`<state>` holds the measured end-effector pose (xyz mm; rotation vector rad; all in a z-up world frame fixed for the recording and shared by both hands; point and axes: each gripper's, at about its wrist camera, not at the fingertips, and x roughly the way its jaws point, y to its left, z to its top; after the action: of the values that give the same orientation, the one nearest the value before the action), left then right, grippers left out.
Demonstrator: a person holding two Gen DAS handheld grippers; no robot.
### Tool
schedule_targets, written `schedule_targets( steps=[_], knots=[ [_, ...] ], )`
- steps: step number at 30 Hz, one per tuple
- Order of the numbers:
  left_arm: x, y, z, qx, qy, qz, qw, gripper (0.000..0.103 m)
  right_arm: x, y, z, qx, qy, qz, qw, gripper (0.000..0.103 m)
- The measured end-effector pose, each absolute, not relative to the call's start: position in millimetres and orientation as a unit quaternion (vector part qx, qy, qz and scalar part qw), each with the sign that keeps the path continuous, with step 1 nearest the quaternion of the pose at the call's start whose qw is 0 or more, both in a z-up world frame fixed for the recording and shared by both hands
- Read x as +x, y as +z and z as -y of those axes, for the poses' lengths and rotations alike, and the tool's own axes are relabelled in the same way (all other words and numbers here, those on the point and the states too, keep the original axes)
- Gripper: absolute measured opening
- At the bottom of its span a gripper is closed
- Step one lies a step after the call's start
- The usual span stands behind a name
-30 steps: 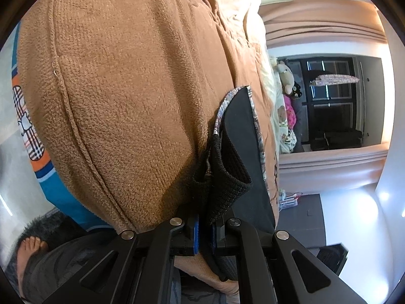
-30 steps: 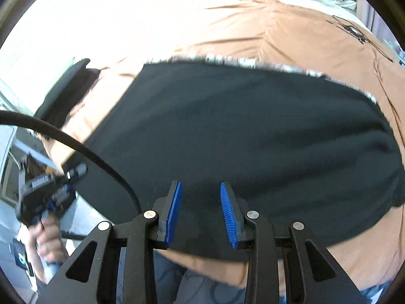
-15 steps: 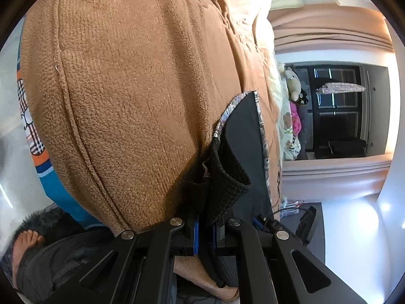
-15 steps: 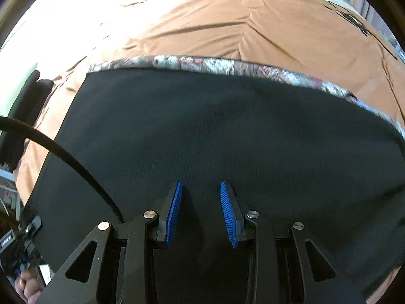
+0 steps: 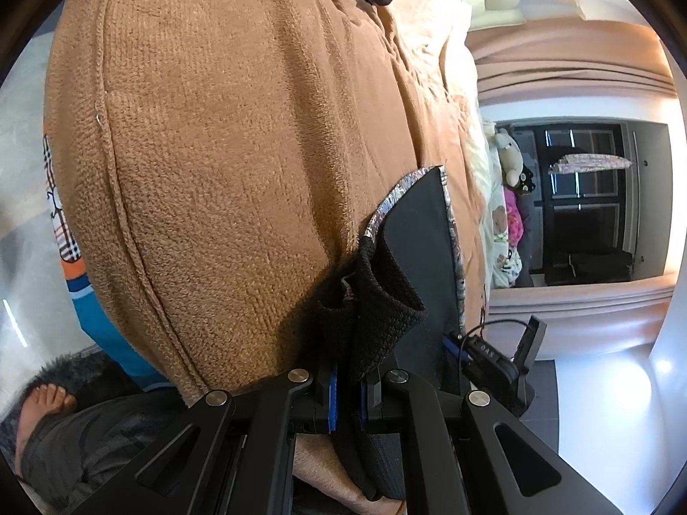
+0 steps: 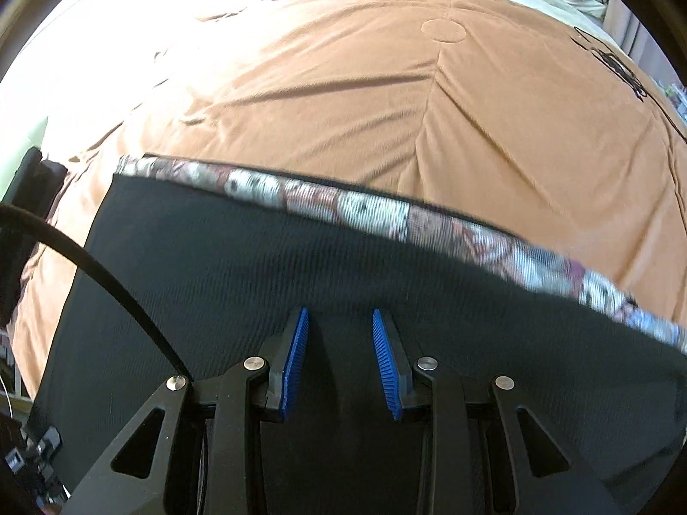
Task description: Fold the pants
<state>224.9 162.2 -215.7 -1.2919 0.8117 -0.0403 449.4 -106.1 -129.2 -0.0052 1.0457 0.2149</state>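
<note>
Across the bed, a brown fleece blanket covers the whole surface and carries the work. On that blanket lie the black pants, spread flat, with a patterned band running along their far edge; the left wrist view shows the same pants edge-on. My left hand-held gripper is clamped on a bunched knit corner of the pants at the near side of the bed, its blue pads pressed together on the cloth. My right hand-held gripper hangs just above the middle of the black cloth, pointing steeply down, its blue pads parted with nothing between them. Beside the bed, low in the left wrist view, my bare foot rests on the floor.
</note>
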Motion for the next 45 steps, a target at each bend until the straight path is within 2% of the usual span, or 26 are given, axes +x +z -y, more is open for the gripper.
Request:
schedule_targets(
  steps=[11,34,45],
  knots=[
    [225.3,-211.6,-160.4,-0.578,-0.02,-0.362,0.731,0.006,493.0,-127.4,95.3,0.02,0.102,-0.499,0.861,0.029],
    [233.0,-163.0,-156.0,-0.548,-0.078,-0.33,0.764,0.006,335.3,-106.1,94.2,0.067,0.148,-0.492,0.856,0.029],
    [241.7,-125.4,-140.9,-0.522,-0.107,-0.316,0.785,0.006,281.8,-123.7,84.8,0.064,0.122,-0.472,0.871,0.029]
  ],
)
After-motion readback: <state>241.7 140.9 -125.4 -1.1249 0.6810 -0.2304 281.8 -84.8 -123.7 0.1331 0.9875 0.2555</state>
